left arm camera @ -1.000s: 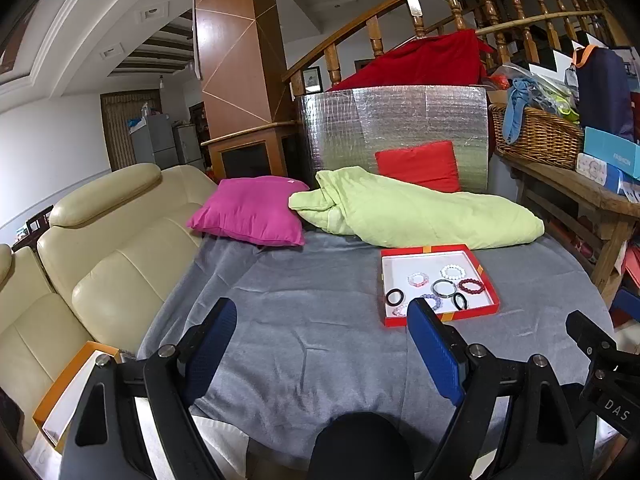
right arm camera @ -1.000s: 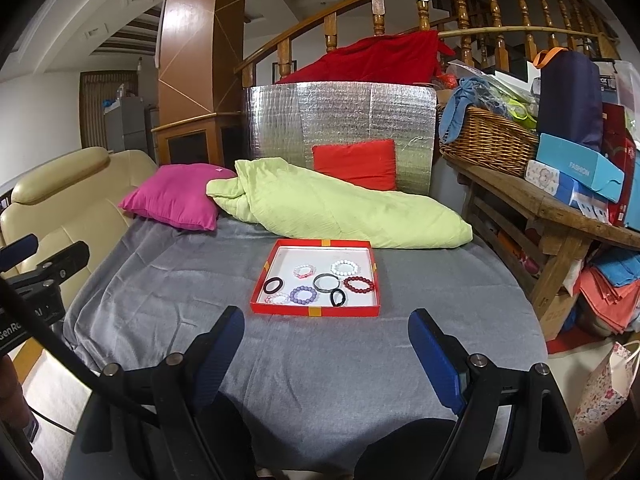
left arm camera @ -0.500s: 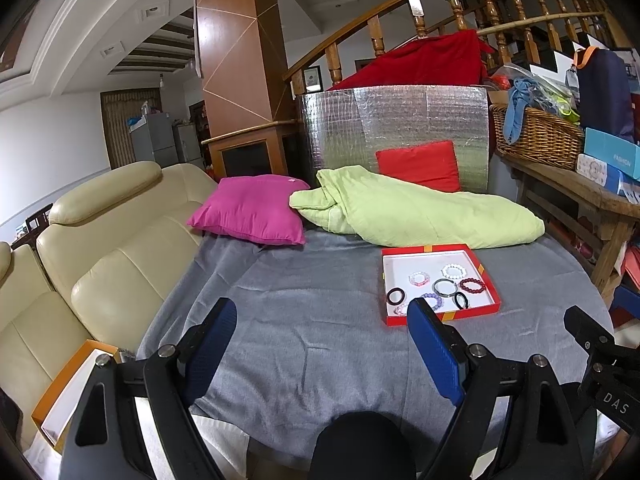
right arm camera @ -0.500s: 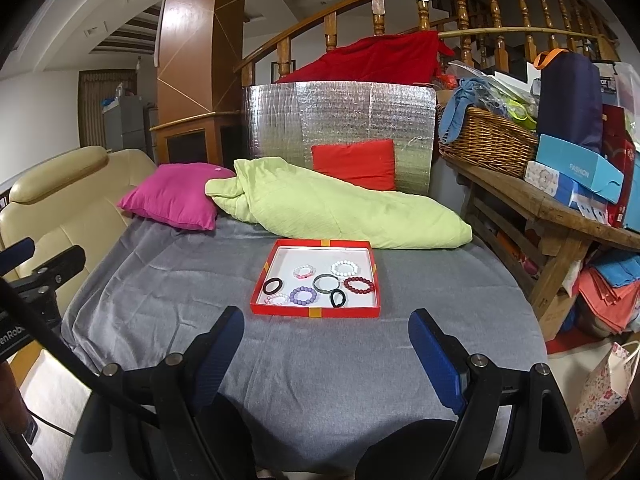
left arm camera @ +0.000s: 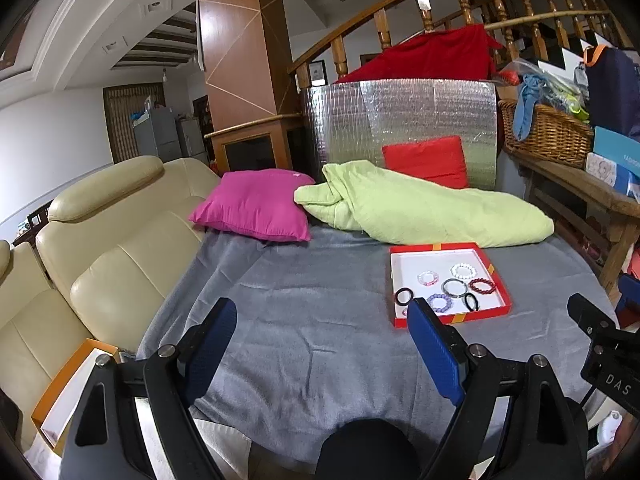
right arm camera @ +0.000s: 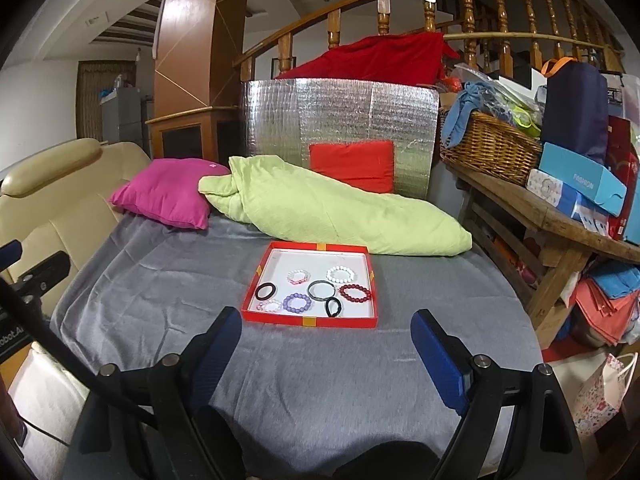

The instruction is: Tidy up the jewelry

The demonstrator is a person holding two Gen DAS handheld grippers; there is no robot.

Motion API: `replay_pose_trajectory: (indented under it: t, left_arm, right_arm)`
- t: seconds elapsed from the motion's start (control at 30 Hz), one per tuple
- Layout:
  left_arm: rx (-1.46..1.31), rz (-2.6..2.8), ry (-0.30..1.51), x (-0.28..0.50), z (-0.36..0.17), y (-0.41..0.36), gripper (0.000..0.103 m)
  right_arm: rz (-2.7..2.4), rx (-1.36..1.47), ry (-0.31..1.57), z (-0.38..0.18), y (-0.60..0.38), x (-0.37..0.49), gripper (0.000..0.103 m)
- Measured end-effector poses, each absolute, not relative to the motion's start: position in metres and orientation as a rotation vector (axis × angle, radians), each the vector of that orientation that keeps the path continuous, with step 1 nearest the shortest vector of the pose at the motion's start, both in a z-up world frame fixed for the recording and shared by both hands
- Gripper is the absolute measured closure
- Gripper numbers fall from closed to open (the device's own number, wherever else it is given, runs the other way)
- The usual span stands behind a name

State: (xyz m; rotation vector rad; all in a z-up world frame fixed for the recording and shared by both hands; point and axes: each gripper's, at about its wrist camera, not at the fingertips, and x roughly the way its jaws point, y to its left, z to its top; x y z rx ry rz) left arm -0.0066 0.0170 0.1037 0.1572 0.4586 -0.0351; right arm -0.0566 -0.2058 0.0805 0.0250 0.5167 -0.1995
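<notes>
A grey-cloth surface (right arm camera: 340,380) carries everything, and the red tray (right arm camera: 312,322) is the landmark. Behind the tray lies a green quilt (right arm camera: 332,216); left of that, a pink pillow (right arm camera: 164,196); behind it, a red cushion (right arm camera: 354,164) against a silver foil panel (right arm camera: 340,108). Right of the tray, a wooden bench (right arm camera: 532,204) bears a wicker basket (right arm camera: 488,148) and a blue box (right arm camera: 580,178) printed "FASHION".

The tray's white floor holds eight bracelets: white beads (right arm camera: 340,274), pink-white (right arm camera: 298,277), grey bangle (right arm camera: 321,289), dark red beads (right arm camera: 355,293), purple beads (right arm camera: 297,303), pale pink (right arm camera: 269,305), and two black rings (right arm camera: 265,291) (right arm camera: 333,306).

Only the left view shows an orange box (left arm camera: 68,384) by the cream sofa (left arm camera: 100,248), and "DAS" on the other tool.

Left gripper (left arm camera: 320,344) and right gripper (right arm camera: 326,344) hover before the tray, jaws released wide, grasping nothing.
</notes>
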Motion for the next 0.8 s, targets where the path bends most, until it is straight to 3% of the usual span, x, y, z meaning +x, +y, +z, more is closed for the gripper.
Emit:
replay_pose_trajectory:
  t: [0.5, 0.8]
  left_arm:
    - [0.187, -0.056, 0.542, 0.066, 0.079, -0.004, 0.015]
    - [0.117, -0.148, 0.607, 0.142, 0.039, -0.001, 0.015]
  right_arm:
    - [-0.216, 0.035, 0.597, 0.051, -0.226, 0.014, 0.014]
    - [-0.280, 0.113, 0.649, -0.002, -0.282, 0.067, 0.013]
